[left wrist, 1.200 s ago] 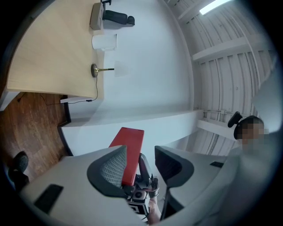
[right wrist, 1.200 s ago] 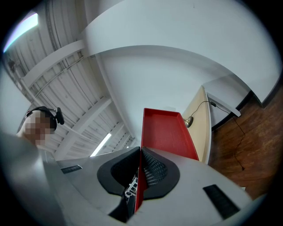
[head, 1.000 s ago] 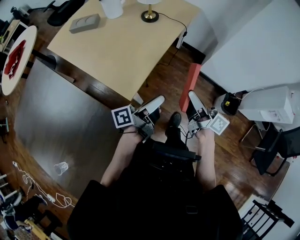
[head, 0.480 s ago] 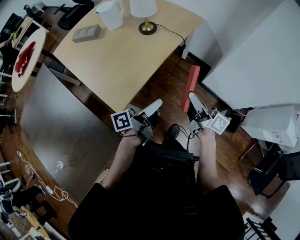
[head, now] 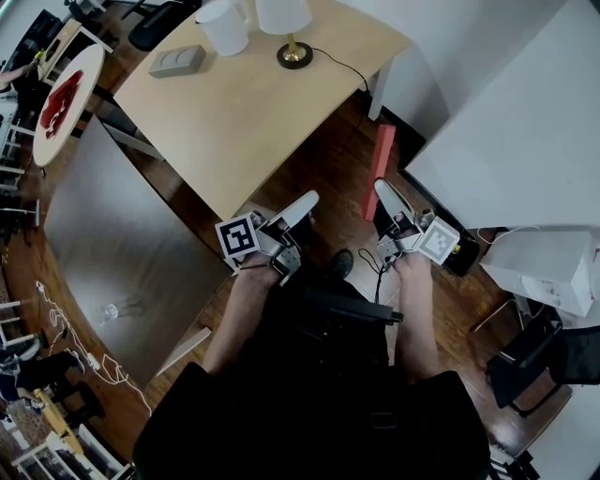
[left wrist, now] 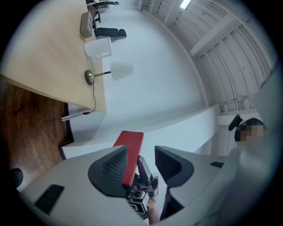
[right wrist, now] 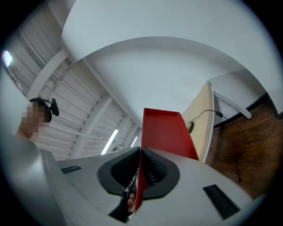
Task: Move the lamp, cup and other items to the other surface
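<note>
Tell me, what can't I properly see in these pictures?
White-shaded brass-based table lamp: head view, top edge cuts off its shade.
White plastic jug: head view, same edge crops its top.
Small clear plastic cup: head view, too small to tell whether it holds anything.
Flat red tray: right gripper view, lower end hidden between the shut jaws of the right gripper.

No readable text, brand, number or sign in any view. Only printed marks: black-and-white square marker [head: 239, 236] on left gripper [head: 302, 203], second one [head: 438, 240] on right gripper [head: 382, 189] — coded patterns, no letters or digits.
</note>
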Demonstrator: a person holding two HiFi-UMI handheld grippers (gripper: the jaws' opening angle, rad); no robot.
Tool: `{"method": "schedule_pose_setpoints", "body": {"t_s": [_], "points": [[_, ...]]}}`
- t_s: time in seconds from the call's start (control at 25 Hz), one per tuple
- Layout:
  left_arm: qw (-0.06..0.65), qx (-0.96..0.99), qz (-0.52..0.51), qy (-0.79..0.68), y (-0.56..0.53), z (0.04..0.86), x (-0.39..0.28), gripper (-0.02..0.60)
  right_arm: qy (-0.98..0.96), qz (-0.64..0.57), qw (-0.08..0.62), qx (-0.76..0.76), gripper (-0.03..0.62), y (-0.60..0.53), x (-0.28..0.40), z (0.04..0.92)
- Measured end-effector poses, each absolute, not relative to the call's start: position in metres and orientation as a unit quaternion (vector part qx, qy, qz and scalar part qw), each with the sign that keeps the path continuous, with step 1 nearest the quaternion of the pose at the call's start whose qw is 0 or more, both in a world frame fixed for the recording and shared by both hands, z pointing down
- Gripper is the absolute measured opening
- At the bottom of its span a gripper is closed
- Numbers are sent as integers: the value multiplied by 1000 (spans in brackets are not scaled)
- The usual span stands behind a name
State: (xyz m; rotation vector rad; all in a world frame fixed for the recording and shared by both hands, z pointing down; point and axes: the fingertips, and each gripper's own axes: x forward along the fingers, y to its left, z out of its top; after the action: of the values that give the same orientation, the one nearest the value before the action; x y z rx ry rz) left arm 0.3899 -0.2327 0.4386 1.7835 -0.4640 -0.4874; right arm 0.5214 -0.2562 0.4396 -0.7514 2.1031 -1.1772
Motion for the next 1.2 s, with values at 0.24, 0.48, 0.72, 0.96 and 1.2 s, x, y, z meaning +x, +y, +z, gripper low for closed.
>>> {"method": "schedule_pose_setpoints", "body": {"t_s": [0.24, 0.48, 0.72, 0.96, 1.2], "points": [[574, 758, -220, -217, -235, 438, 387, 215, 794, -454, 298, -275, 32, -256, 522, 443], [570, 755, -234, -224, -247, 443, 386, 215, 803, -459, 272, -266, 32, -267, 517, 451], [569, 750, -253, -224, -276, 446, 379, 215, 810, -463, 253, -256, 32, -295, 501, 454], [567, 744, -270, -228, -334, 447, 363, 215, 818, -471, 220, -247, 32, -354, 478, 461], [571, 729, -284, -247, -355, 454, 349, 215, 823, -480, 191, -234, 32, -382, 464, 467]]}}
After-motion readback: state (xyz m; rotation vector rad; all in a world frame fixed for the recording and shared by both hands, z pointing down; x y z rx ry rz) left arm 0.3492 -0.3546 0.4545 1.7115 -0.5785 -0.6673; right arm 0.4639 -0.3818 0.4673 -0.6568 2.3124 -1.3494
